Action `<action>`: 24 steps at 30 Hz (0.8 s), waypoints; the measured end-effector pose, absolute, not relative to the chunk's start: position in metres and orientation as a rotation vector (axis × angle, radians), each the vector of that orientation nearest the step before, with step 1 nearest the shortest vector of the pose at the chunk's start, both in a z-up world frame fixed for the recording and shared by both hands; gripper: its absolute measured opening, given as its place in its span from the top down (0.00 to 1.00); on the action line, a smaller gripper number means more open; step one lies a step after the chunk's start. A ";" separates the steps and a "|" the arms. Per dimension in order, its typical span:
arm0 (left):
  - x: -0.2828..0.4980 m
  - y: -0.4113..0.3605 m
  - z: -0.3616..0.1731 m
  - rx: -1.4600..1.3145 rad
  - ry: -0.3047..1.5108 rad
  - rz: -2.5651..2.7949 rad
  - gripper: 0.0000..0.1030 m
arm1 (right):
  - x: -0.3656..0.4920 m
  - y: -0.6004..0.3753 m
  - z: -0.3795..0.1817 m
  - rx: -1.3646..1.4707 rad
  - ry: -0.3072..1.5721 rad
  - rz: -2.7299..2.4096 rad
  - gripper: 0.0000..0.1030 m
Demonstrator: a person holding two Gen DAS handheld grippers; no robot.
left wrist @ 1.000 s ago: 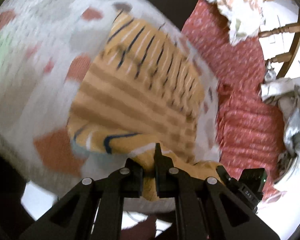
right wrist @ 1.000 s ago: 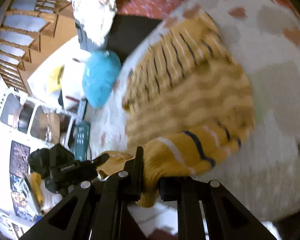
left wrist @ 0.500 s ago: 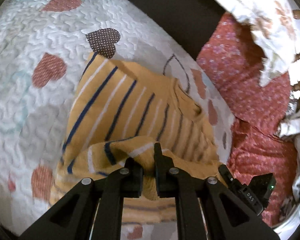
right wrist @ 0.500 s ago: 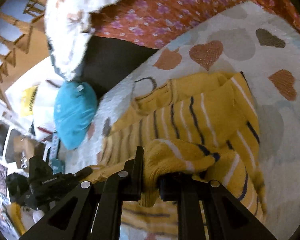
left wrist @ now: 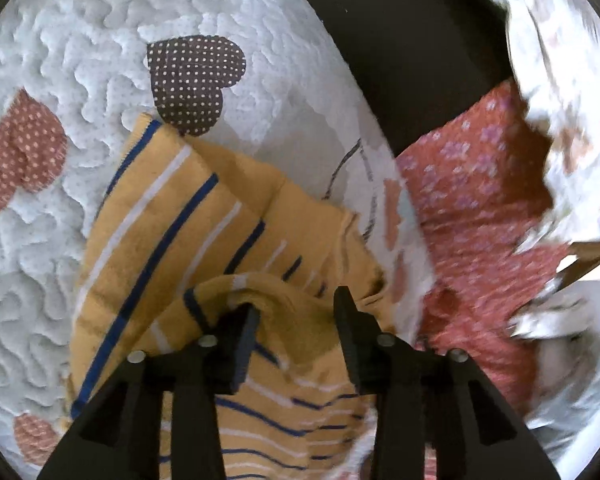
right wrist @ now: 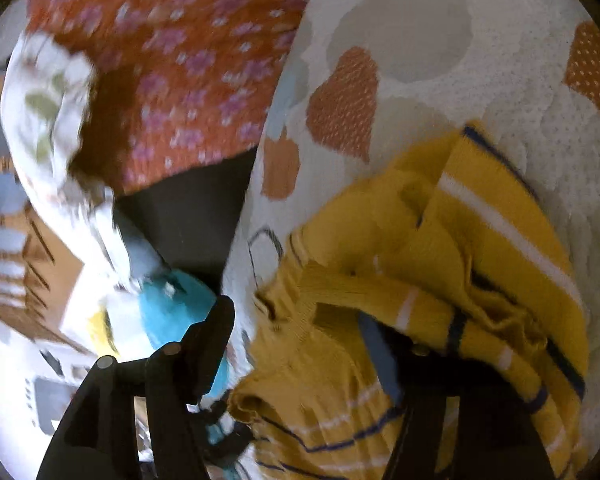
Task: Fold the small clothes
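Yellow striped sweater folded on heart-print quilt | left gripper fingers apart over the hem fold | right gripper fingers apart, hem draped on one | advice: lift clear before withdrawing, avoid snagging.

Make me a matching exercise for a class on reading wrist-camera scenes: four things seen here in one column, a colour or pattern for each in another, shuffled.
Things:
1. sweater
2. quilt
3. floral cloth
4. bundle

Descriptions:
A. turquoise
B. white with dotted hearts
C. yellow with navy and white stripes
D. red with small pink flowers

Pairs: 1-C, 2-B, 3-D, 4-A
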State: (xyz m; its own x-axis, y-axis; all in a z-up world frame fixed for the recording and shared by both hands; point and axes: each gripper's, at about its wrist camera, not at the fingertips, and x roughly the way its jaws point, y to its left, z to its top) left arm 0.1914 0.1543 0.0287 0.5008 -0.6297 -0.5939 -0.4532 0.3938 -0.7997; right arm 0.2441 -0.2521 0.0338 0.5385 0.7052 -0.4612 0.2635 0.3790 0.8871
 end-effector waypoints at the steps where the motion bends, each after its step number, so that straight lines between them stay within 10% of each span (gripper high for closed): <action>1: 0.190 0.159 0.028 -1.267 1.100 -0.158 0.59 | 0.245 -0.255 0.034 1.199 1.003 0.348 0.33; 24: 0.085 0.165 0.026 -0.827 1.238 -0.161 0.37 | 0.137 -0.291 0.045 0.658 1.098 0.303 0.22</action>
